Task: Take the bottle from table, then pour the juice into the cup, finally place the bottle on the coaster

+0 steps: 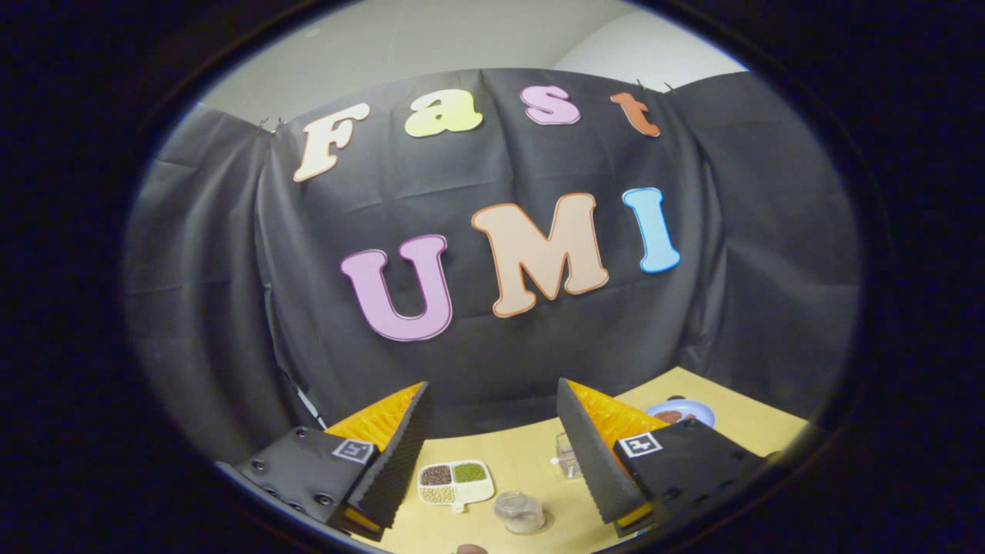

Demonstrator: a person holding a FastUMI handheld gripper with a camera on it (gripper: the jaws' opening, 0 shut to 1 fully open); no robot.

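Observation:
My gripper (492,385) is open and high above the wooden table (531,462), with nothing between its orange-and-black fingers (400,431). Between the fingers and below them, a clear round container (519,512) stands on the table. A second small clear container (567,455) sits right beside the right finger, which partly hides it. Beyond the right finger lies a pale blue round coaster or plate (681,413) with something brown on it. A small brown rounded top (471,549) peeks in at the very near edge; I cannot tell what it is.
A white divided dish (454,483) with brown, green and pale grains lies just ahead of the left finger. The black cloth wall (231,308) closes off the table's far side.

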